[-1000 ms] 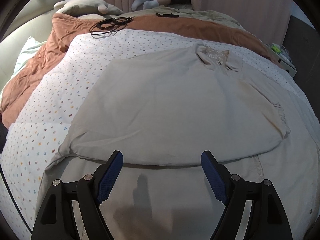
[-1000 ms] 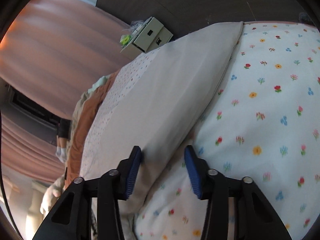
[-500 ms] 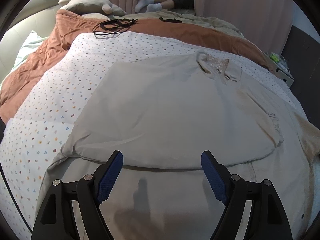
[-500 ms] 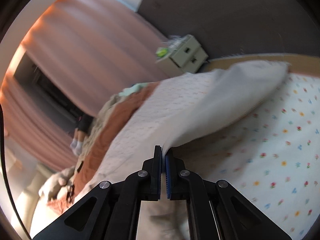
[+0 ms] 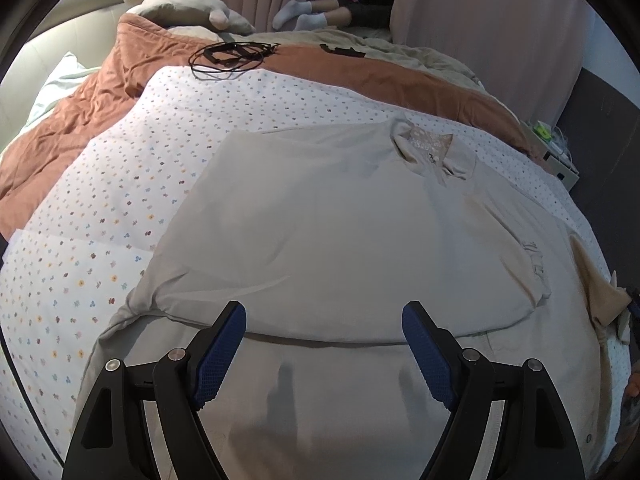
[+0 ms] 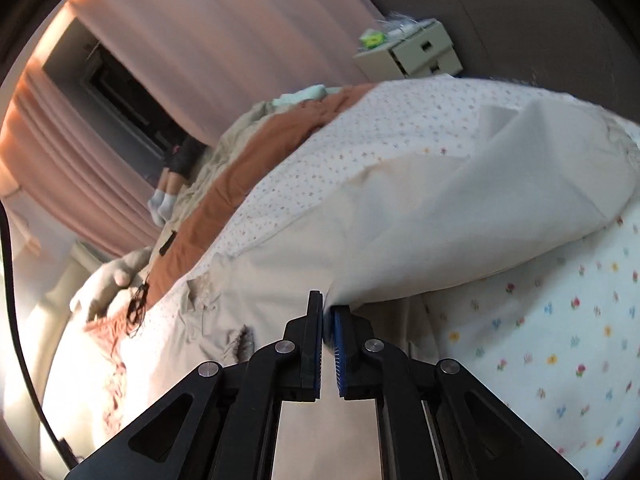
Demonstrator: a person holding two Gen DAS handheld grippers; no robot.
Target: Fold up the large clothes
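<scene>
The big beige shirt (image 5: pixel 340 232) lies spread on the flowery bed cover (image 5: pixel 100 240). The left claw (image 5: pixel 324 344) is wide open above the shirt. The right claw (image 6: pixel 328 332) pinches the shirt's edge, lifting it. No words show anywhere.

beige garment (image 5: pixel 340 232), floral-dotted white quilt (image 5: pixel 120 208), rust blanket (image 5: pixel 80 108)

Black fingers (image 5: pixel 222 350) with blue pads, silver screws.
</scene>
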